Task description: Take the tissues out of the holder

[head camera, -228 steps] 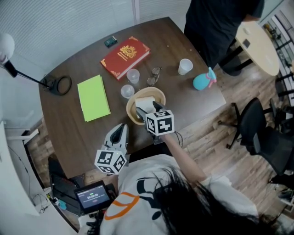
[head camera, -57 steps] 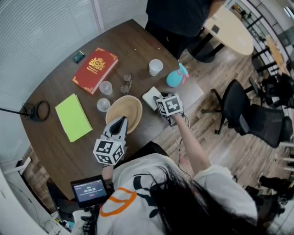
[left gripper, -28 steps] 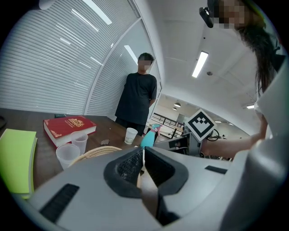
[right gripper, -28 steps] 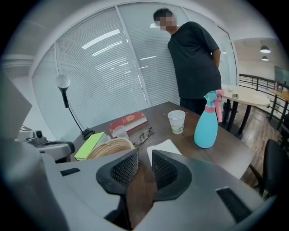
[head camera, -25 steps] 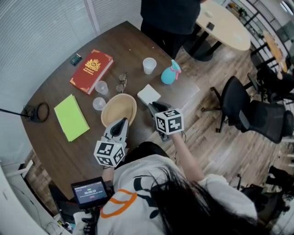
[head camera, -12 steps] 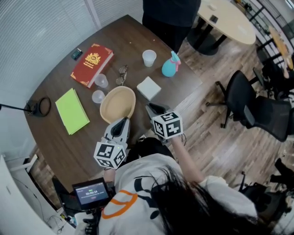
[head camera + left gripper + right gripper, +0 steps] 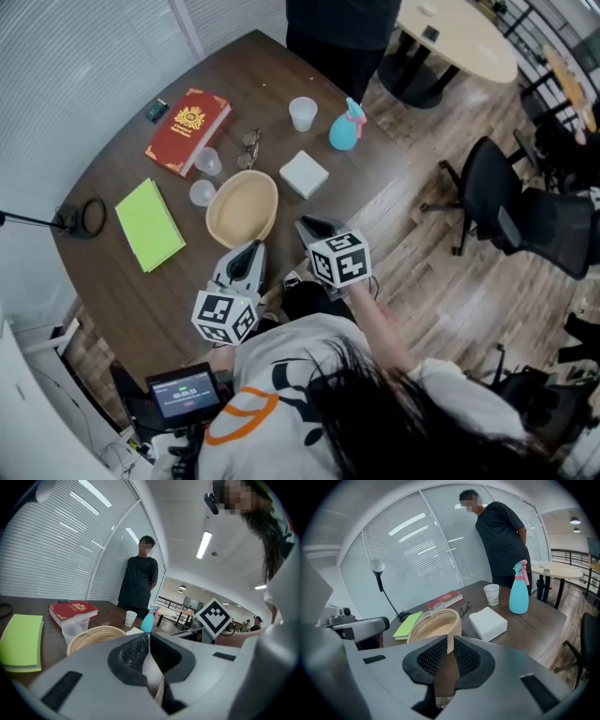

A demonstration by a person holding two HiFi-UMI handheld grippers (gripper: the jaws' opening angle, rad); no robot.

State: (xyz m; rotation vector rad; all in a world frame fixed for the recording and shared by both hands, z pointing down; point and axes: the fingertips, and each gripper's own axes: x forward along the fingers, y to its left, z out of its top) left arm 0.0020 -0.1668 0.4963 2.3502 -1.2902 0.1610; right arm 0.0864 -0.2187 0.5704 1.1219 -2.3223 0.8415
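**Head view.** The tissues (image 7: pixel 304 174) lie flat on the bench (image 7: pixel 384 178), out of the holder (image 7: pixel 242 208) and just beside its rim at 1 o'clock. The woven holder is empty. Bare bench runs from the tissues toward 3 o'clock as far as the corner. A spray bottle (image 7: pixel 345 129) and a paper cup (image 7: pixel 302 112) stand near the far edge. A narrow bare strip separates the holder from the near edge. The left gripper (image 7: pixel 251 247) hovers at the holder's 6 o'clock and the right gripper (image 7: pixel 304 224) at the tissues' 6 o'clock, both over the near edge. A green notebook (image 7: pixel 150 225) fills the 9 o'clock side.

**Left gripper view.** The fingers meet at their tips with nothing between them. The holder (image 7: pixel 91 634) sits low at 10 o'clock.

**Right gripper view.** The fingers stand a narrow slit apart, with nothing in the slit. The holder (image 7: pixel 433 625) is straight ahead and the tissues (image 7: pixel 488 623) at 2 o'clock, apart from it.

**Against the earlier frames.** About nine seconds ago the tissues sat inside the holder with the right gripper on them; now they rest on the bench. The right gripper has drawn back from them to the near edge. The left gripper keeps its place.
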